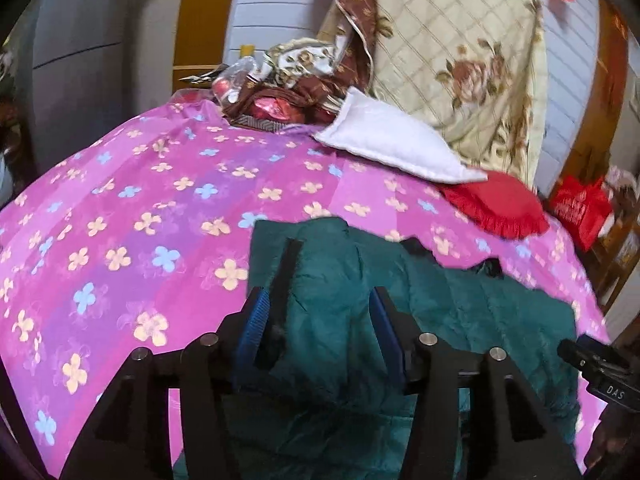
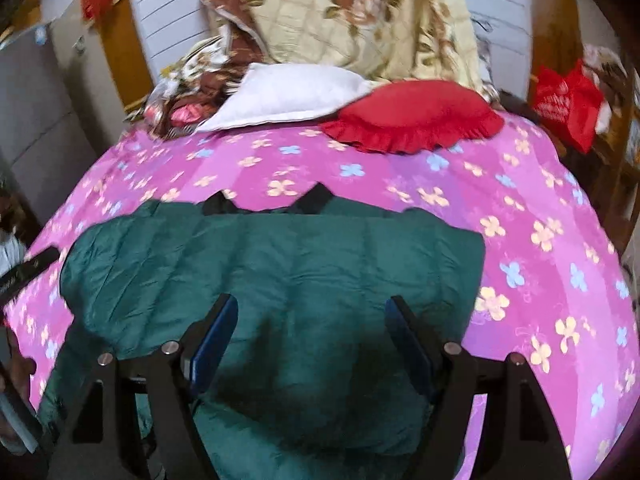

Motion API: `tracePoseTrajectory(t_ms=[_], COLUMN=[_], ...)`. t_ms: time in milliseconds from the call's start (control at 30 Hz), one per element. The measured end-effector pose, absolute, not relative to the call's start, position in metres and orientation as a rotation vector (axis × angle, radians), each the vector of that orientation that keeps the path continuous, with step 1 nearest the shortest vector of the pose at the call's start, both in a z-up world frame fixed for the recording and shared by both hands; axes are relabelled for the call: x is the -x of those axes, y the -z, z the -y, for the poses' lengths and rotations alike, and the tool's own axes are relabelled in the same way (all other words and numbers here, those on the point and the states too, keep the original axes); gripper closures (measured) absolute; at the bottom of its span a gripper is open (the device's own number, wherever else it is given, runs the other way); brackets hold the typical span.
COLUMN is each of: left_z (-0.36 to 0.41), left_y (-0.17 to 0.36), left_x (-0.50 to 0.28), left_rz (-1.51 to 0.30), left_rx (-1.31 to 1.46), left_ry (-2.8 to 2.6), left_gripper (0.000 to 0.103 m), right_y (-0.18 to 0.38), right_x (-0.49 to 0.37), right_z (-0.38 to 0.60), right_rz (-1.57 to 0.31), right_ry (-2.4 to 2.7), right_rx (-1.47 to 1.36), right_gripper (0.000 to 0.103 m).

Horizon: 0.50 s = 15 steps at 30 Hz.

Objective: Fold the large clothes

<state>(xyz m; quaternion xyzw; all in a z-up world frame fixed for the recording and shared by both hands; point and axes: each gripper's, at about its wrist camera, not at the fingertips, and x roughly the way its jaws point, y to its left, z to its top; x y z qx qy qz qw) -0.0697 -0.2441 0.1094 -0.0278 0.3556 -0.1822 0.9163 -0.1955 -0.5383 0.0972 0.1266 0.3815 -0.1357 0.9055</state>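
Note:
A dark green padded jacket [image 1: 460, 312] with black trim lies on a bed with a pink flowered sheet [image 1: 140, 208]. In the left wrist view my left gripper [image 1: 318, 300] is open, its blue-padded jaws wide apart just above the jacket's left part, where a black strip [image 1: 286, 276] runs. In the right wrist view the jacket [image 2: 280, 264] lies spread flat, two black cuffs [image 2: 316, 200] at its far edge. My right gripper [image 2: 312, 308] is open above the jacket's near middle. Neither gripper holds cloth. The right gripper's body [image 1: 600, 364] shows at the left view's right edge.
A white pillow [image 2: 288, 96] and a red frilled cushion [image 2: 416, 116] lie at the bed's head, with a folded floral quilt [image 2: 360, 12] and brown bedding [image 1: 304, 76] behind. A red bag [image 2: 568, 104] sits off the right side of the bed. Grey cabinets [image 1: 76, 60] stand left.

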Motion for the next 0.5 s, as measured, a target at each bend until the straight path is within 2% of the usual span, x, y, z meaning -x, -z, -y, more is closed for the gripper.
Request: tracePoseTrajectory(t_ms=[267, 500], left_z=[0.282, 0.294], left_y=[-0.070, -0.061], left_x=[0.041, 0.034], left_rz=[-0.818, -0.811], left_rx=[-0.068, -0.094], left_ry=[0.322, 0.309], left_gripper=[0.070, 0.069], right_y=[-0.057, -0.047], right_x=[0.152, 0.141], right_z=[0.514, 0.533], right_rz=[-0.856, -0.867], right_ry=[0.342, 0.375], right_rx=[-0.146, -0.195], right_gripper=[0.024, 0.024])
